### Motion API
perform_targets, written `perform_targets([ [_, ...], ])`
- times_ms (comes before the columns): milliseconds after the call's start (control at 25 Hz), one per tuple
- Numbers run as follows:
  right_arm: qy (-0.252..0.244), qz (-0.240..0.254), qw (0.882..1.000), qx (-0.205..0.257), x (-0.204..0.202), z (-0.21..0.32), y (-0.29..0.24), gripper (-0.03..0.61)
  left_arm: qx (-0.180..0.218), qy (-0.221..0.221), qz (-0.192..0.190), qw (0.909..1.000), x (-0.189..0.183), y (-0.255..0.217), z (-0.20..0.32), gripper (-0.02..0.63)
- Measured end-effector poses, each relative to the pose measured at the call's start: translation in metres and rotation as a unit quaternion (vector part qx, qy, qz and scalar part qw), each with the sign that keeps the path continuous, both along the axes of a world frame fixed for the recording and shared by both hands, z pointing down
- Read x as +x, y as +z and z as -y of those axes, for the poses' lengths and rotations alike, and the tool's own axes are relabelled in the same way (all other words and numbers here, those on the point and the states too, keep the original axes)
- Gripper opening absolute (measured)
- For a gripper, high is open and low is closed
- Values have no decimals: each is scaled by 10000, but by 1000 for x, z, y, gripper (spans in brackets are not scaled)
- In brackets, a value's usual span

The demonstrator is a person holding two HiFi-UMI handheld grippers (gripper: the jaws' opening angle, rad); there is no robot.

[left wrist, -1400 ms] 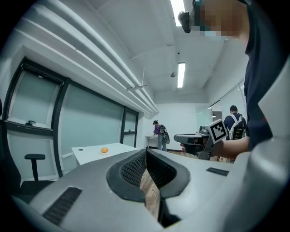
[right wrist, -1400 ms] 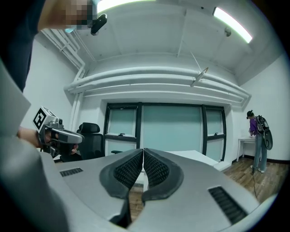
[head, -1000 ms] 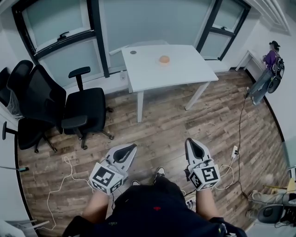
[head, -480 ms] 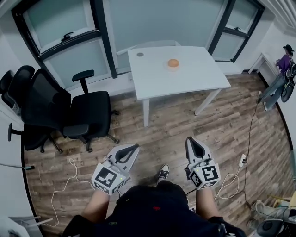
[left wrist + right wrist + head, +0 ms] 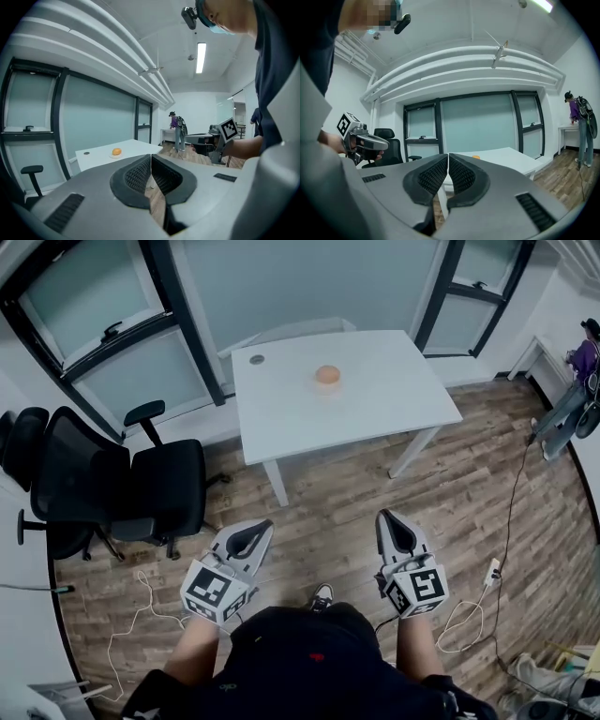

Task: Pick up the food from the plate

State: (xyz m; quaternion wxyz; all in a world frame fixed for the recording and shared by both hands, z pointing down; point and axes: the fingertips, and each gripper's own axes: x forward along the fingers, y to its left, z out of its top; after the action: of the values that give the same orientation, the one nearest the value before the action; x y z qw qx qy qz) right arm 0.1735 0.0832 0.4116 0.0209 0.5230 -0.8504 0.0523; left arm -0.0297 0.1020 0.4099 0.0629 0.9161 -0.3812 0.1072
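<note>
A round orange piece of food (image 5: 327, 374) is seen on a small white plate (image 5: 328, 386), which is set toward the far side of a white rectangular table (image 5: 375, 395). A small dark round object (image 5: 256, 359) is seen near the table's far left corner, well apart from the plate. The food is not touched by either tool.

The grey left gripper (image 5: 253, 532) and the grey right gripper (image 5: 394, 527) are held low in front of the person's body, over the brown wood-plank floor (image 5: 319, 484) and well apart from the table. In the left gripper view, its ribbed black pads (image 5: 138, 174) are pressed together with nothing between them, and the food is seen far off beyond them. In the right gripper view, its pads (image 5: 461, 176) are likewise closed on each other and nothing is held.

Black office chairs (image 5: 155, 488) are placed to the left of the table. A white cable (image 5: 131, 624) is laid on the floor beside the left gripper. Another person (image 5: 579, 381) is seen standing at the far right edge of the room.
</note>
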Motion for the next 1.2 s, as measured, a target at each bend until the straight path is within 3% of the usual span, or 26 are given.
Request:
perform_targets([
  [440, -58, 88, 9999, -37, 68, 81, 9, 25, 99, -162, 37, 9998, 60, -7, 85, 23],
  [800, -5, -68, 9998, -186, 73, 133, 22, 25, -10, -59, -143, 9999, 64, 7, 148, 23],
  [1200, 311, -235, 9989, -272, 60, 239, 18, 25, -90, 249, -322, 9991, 53, 7, 271, 23],
])
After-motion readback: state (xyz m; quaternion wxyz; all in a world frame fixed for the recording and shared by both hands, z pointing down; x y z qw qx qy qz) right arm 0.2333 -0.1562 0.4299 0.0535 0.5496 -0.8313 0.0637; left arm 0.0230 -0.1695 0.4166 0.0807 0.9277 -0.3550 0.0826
